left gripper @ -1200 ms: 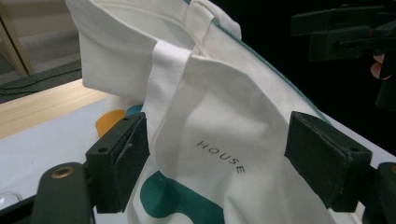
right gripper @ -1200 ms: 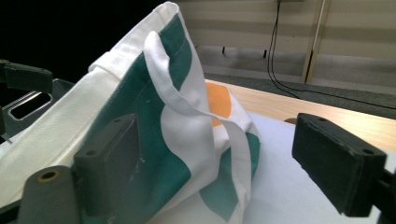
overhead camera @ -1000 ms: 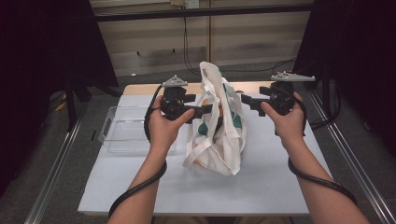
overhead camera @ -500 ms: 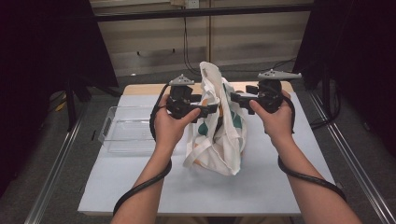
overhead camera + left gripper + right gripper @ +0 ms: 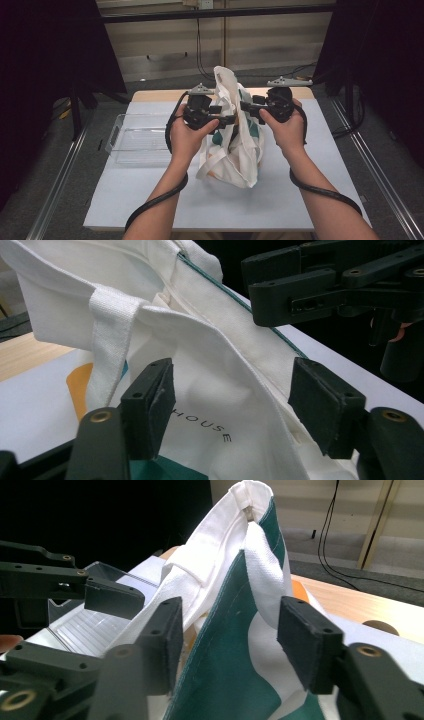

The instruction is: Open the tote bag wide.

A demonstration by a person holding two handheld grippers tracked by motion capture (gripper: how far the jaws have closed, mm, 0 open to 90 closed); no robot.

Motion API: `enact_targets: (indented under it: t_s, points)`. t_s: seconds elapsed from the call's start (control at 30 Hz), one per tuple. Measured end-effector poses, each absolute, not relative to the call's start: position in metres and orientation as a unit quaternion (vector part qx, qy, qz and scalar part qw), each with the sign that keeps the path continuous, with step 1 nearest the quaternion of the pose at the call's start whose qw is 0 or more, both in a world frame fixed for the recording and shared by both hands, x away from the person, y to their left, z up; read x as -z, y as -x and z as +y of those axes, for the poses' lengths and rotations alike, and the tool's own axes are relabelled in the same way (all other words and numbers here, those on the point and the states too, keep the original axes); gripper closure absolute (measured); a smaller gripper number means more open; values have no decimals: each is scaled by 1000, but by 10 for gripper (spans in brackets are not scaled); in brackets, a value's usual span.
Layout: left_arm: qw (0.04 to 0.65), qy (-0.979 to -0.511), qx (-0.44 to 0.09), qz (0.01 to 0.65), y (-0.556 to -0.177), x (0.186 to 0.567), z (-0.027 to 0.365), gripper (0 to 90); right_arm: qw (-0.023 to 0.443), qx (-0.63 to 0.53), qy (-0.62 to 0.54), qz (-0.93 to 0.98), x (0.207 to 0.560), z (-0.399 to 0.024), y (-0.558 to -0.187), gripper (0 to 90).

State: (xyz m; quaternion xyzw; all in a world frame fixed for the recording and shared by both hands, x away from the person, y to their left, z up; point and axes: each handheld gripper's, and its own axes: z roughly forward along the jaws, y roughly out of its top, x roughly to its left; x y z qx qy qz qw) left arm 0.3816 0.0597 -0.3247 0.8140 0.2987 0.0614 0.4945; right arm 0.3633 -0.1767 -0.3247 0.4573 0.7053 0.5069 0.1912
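Sitting near the counter's left edge, a clear plastic tray (image 5: 137, 145) is lying empty, just beside the white tote bag (image 5: 240, 155) that is standing upright at the middle of the counter (image 5: 150, 210). Coming at the bag's rim from the left, the left gripper (image 5: 231, 120) is bracketing the near wall of white cloth and a strap (image 5: 107, 345) — its jaws have just been closing, yet in the left gripper view gaps are showing at both pads, so nothing is being pinched. Opposite it, the right gripper (image 5: 245, 106) is straddling the green-and-white far wall; its jaws have just been closing too and are standing about half open, with cloth between them but not clamped. Judging from this, the grasp on both sides is under way — taking hold and spreading the mouth are remaining.
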Motion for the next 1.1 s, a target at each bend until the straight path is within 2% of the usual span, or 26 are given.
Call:
enact_targets:
  t_s: [0.27, 0.37, 0.53, 0.6, 0.73, 1.1]
  points:
    - [484, -821, -53, 298, -382, 328, 58, 481, 183, -507, -462, 704, 330, -177, -364, 630]
    - [483, -822, -48, 298, -383, 328, 59, 561, 179, -509, -461, 705, 330, -176, -364, 673]
    - [485, -825, -35, 289, -382, 325, 58, 753, 181, -505, -461, 707, 329, -177, -364, 785]
    - [481, -827, -36, 290, -383, 324, 58, 792, 180, -506, -461, 707, 329, -179, -364, 820]
    - [485, -822, -34, 295, -385, 325, 61, 834, 185, -501, -462, 708, 330, -183, -364, 838]
    - [487, -815, -41, 310, -391, 325, 69, 841, 189, -498, -482, 696, 335, -202, -366, 876]
